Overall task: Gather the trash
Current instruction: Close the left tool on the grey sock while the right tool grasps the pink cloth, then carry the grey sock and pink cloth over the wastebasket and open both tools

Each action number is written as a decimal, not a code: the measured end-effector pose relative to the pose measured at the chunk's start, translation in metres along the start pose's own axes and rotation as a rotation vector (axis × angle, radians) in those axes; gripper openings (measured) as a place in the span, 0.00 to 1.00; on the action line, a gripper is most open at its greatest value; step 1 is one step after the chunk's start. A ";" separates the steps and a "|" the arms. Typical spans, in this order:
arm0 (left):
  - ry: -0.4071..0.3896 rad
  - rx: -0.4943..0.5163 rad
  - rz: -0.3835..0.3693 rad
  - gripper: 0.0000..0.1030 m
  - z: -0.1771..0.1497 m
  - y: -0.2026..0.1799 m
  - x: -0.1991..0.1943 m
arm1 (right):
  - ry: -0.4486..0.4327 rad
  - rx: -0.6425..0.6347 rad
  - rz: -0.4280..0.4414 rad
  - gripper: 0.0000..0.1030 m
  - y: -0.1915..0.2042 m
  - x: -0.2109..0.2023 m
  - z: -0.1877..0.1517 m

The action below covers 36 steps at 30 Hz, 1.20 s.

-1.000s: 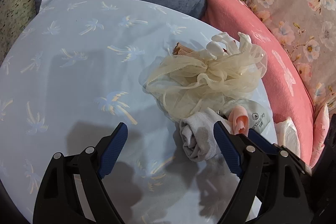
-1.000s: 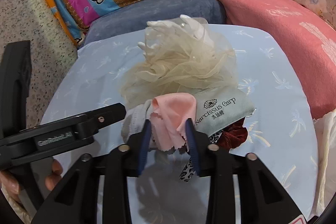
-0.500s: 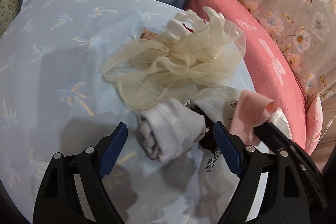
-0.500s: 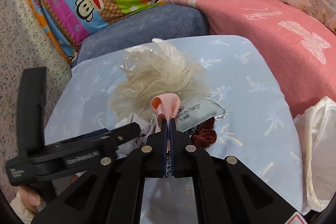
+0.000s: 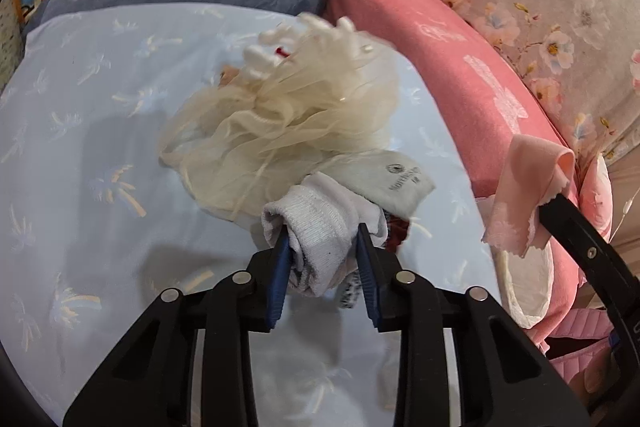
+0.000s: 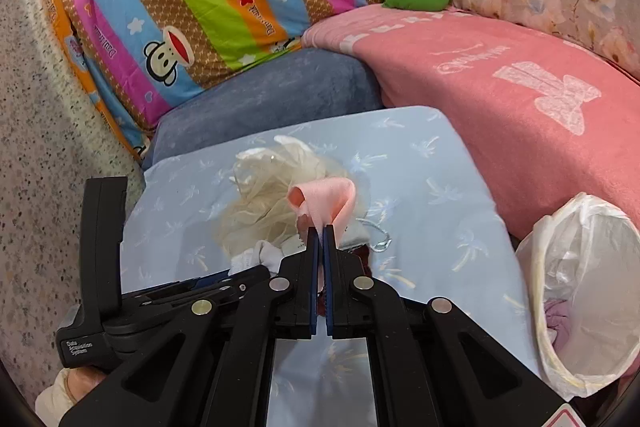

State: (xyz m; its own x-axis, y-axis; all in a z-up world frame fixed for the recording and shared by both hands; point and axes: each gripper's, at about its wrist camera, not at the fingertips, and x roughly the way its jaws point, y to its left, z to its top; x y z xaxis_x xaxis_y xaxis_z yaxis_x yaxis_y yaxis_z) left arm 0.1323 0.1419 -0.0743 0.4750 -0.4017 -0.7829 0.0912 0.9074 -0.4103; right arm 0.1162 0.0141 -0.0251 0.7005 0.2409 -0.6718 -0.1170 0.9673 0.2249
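Two grips: left gripper (image 5: 323, 233), jaws just closed, clamps white sock (image 5: 320, 227); right gripper (image 6: 319, 233) pinches pink cloth (image 6: 324, 197). Only right view shows lined bin (image 6: 580, 291). Cloth now lifted off the pile.

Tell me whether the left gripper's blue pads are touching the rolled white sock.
Touching. The left wrist view shows the left gripper, whose jaws have just been closing, with both pads pressed into the sides of the rolled white sock.
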 end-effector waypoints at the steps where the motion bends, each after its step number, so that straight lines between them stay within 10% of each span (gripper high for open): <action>1: -0.008 0.007 -0.002 0.29 0.001 -0.004 -0.003 | -0.009 0.004 -0.002 0.02 -0.003 -0.005 0.001; 36: -0.061 0.419 -0.189 0.29 -0.011 -0.229 -0.013 | -0.275 0.246 -0.212 0.02 -0.184 -0.168 -0.002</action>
State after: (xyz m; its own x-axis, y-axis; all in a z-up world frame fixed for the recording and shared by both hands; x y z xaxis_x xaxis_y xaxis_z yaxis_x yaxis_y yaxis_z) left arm 0.0955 -0.0621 0.0253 0.4650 -0.5686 -0.6785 0.5210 0.7955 -0.3096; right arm 0.0187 -0.2040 0.0444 0.8568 -0.0235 -0.5152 0.1981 0.9373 0.2867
